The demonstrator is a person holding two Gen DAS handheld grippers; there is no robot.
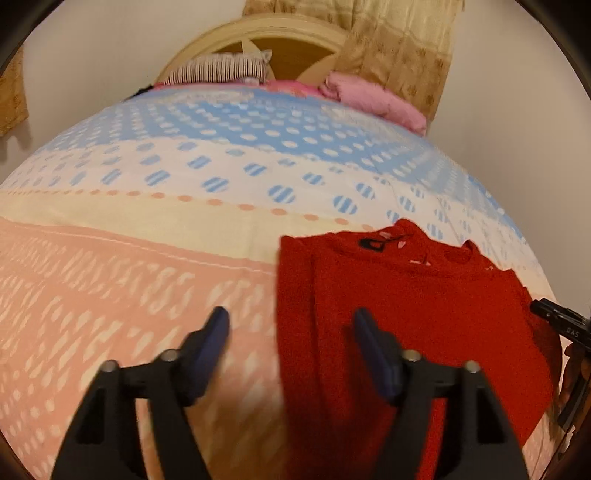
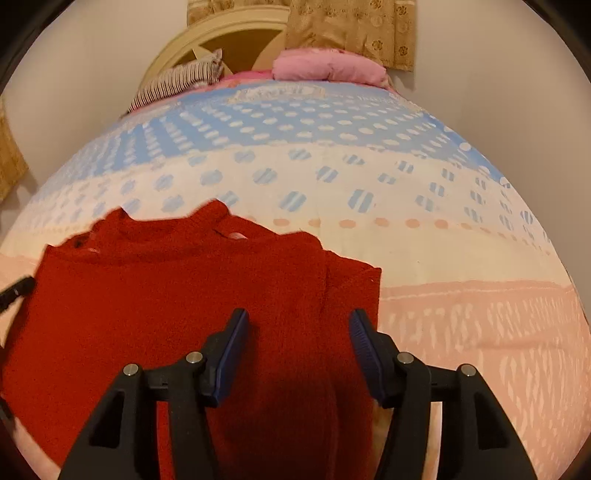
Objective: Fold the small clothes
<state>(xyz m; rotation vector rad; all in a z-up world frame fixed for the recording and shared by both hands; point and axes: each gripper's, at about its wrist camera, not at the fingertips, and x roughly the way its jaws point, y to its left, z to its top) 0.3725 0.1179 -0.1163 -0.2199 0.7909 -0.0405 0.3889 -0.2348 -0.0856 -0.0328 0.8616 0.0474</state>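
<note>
A small red knitted sweater (image 1: 406, 314) lies flat on the bed, neck away from me, with its sides folded inward. My left gripper (image 1: 291, 325) is open and empty, hovering over the sweater's left edge. In the right wrist view the sweater (image 2: 166, 295) fills the lower left. My right gripper (image 2: 299, 325) is open and empty above the sweater's right folded part. The right gripper's tip (image 1: 557, 321) shows at the right edge of the left wrist view; the left gripper's tip (image 2: 14, 291) shows at the left edge of the right wrist view.
The bed is covered by a patterned sheet (image 1: 147, 229) in pink, cream and blue bands. At its head lie a striped pillow (image 1: 218, 70) and a pink blanket (image 1: 373, 99), below a cream headboard (image 1: 280, 33) and a beige curtain (image 1: 399, 48).
</note>
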